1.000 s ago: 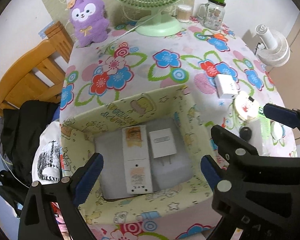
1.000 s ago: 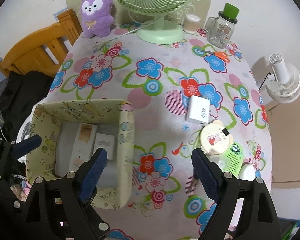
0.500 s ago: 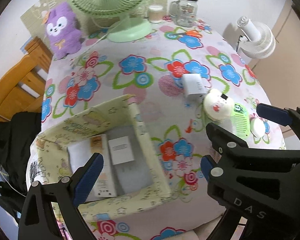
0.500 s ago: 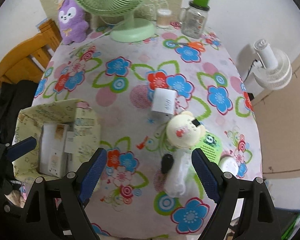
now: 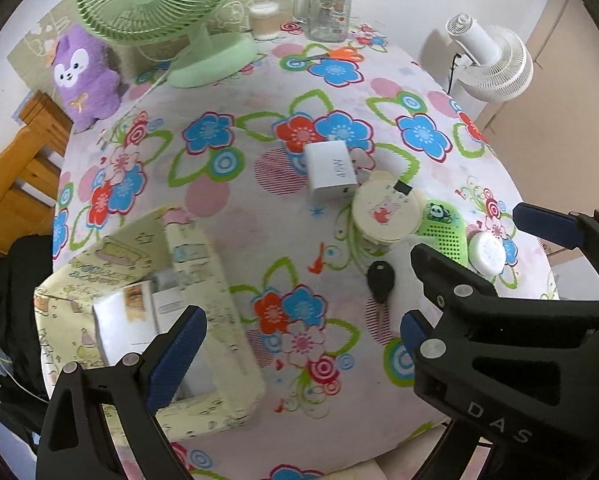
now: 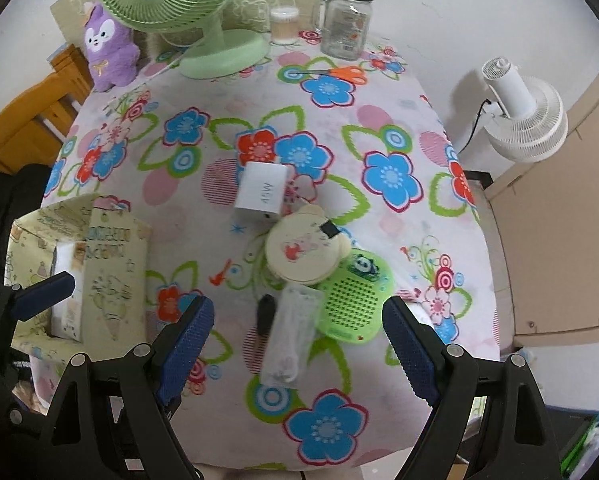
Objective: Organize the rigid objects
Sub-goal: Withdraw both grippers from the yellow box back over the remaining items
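Two grippers, both empty with jaws spread wide: right gripper [image 6: 297, 330] at the bottom of its own view, straddling a clear plastic case [image 6: 291, 334] and the black car key [image 6: 265, 312] just beside it at centre-bottom; left gripper [image 5: 303, 342] low in its view, above bare flowered desk [image 5: 235, 216]. Probably between picks, choosing the next loose piece for the yellow storage box [image 6: 111, 276], seated at the left edge of the right view and already holding two white items. Best done by lowering straight over one piece only, squaring the pads to the long sides of the case so the key is not nudged or pinched along with it, then closing gently, since clear plastic may slip. Further up from the right gripper, at frame centre: green perforated pad [image 6: 351, 304] touching the case's right side, round cream tin [image 6: 303, 250] overlapping the pad's upper left, white charger block [image 6: 261, 192] just above the tin. Small white lid [image 5: 486, 251] at right of the left view, beside the pad, partly behind the right gripper's arm.
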Available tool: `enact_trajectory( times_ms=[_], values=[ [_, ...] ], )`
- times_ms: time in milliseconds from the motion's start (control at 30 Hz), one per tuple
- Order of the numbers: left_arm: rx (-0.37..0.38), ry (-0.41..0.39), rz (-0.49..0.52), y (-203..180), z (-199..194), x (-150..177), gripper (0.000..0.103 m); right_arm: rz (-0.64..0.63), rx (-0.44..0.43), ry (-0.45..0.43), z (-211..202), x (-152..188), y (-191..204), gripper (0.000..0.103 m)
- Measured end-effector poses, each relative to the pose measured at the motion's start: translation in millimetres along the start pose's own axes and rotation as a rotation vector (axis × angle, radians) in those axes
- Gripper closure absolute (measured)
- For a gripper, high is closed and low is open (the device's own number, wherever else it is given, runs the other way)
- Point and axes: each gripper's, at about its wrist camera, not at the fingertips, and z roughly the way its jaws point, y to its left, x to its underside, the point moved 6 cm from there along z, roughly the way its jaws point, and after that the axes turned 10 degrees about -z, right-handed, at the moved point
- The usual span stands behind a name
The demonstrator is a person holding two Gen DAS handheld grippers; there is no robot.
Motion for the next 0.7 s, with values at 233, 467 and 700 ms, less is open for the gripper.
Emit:
enact_trajectory(
  times_ms=[233,467,700],
  values=[
    [0.021,0.014,-0.02,-21,12,0,0.004,-0.002,-0.017,0.006,9,8,-22,0.016],
    [0.028,0.024,-0.042,-36,23,1,0.004,-0.004,-0.027,0.011,15,14,-42,0.017],
    [0.024,0.038,-0.062,-49,36,3,0.004,0.003,-0.032,0.03,25,24,-66,0.017]
  ],
)
